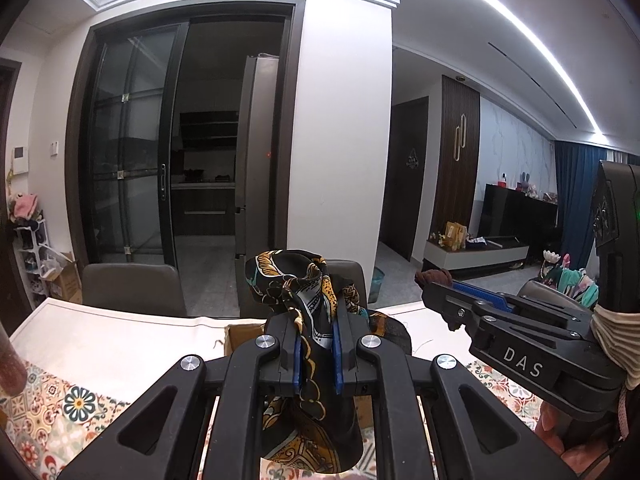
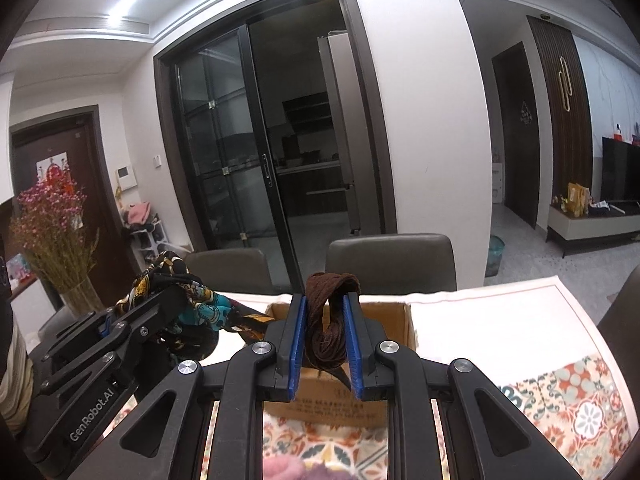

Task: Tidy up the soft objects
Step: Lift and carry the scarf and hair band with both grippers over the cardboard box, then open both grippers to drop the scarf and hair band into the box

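Left gripper (image 1: 316, 344): clamped tight on a patterned scarf (image 1: 298, 280), black with gold and teal print; cloth bunched above the blue pads and trailing below, so pinched mid-length rather than at a corner.

Right gripper (image 2: 325, 340): closed on a twisted brown fabric piece (image 2: 326, 320), pads pressing either side of the coil; a loose tail hanging under the jaws.

Height: both bundles carried clear of the tablecloth (image 2: 520, 320), likely to keep dangling ends from dragging or snagging.

Cardboard box (image 2: 404, 316): open-topped, on the table just beyond the right gripper, near the far edge in front of the grey chairs (image 2: 392, 260); probable destination for both soft items.

Position of scarf: to the left of the box, not yet over the opening.

Position of brown piece: at the near wall of the box, close to the opening.

Reason for paired grip: one item per gripper, apparently to deposit both in one pass.

Other soft things: pink and purple fuzzy shapes (image 2: 288, 470) at the near edge, too blurred to identify.

Risk: hanging scarf tail catching on the box rim.
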Tool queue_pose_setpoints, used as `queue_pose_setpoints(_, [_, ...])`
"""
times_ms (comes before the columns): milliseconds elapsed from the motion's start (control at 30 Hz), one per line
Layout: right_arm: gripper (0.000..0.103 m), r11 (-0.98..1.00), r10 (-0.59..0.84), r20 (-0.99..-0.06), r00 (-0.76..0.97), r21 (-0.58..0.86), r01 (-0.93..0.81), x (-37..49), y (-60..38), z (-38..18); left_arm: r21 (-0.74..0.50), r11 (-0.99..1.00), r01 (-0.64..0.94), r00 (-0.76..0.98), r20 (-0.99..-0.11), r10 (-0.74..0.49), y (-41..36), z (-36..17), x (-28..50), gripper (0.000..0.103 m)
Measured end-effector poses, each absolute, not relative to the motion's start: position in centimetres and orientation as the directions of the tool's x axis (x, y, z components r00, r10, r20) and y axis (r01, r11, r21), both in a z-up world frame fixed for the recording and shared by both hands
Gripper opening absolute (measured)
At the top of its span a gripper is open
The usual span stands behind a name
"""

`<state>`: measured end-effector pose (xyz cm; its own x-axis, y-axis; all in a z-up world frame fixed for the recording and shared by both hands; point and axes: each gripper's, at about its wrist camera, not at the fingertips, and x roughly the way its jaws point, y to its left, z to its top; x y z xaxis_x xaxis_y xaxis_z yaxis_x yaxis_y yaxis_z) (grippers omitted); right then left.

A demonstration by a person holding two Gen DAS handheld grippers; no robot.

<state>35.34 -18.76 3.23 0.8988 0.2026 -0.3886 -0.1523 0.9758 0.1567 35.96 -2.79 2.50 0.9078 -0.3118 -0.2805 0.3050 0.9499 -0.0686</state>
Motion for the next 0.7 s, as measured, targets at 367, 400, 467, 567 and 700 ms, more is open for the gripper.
queue_pose_setpoints(367, [0.02, 0.976, 0.209, -0.448, 0.869, 0.149, -0.159, 41.2, -18.9, 1.7, -0.062, 0.945, 0.322, 0.89, -0.32, -0.325, -3.9, 0.9, 41.2, 0.013])
queue_pose_setpoints(400, [0.02, 0.977, 0.209, -0.457, 0.864, 0.145, -0.159, 41.8, -18.9, 1.3, -0.061, 0.945, 0.323, 0.887, -0.328, -0.324, -3.9, 0.7, 41.8, 0.013])
queue_pose_setpoints(467, [0.02, 0.977, 0.209, -0.473, 0.856, 0.138, -0.162, 42.6, -18.5, 0.7, -0.066, 0.943, 0.327, 0.88, -0.343, -0.329, -3.9, 0.5, 43.1, 0.013])
queue_pose_setpoints(567, [0.02, 0.978, 0.208, -0.501, 0.84, 0.135, -0.162, 43.9, -18.4, -0.1, -0.076, 0.941, 0.33, 0.864, -0.378, -0.333, -4.2, -0.3, 44.8, 0.013])
queue_pose_setpoints(700, [0.02, 0.978, 0.206, -0.537, 0.818, 0.131, -0.161, 45.3, -18.3, -1.7, -0.087, 0.936, 0.34, 0.835, -0.43, -0.343, -4.2, -2.0, 46.5, 0.013])
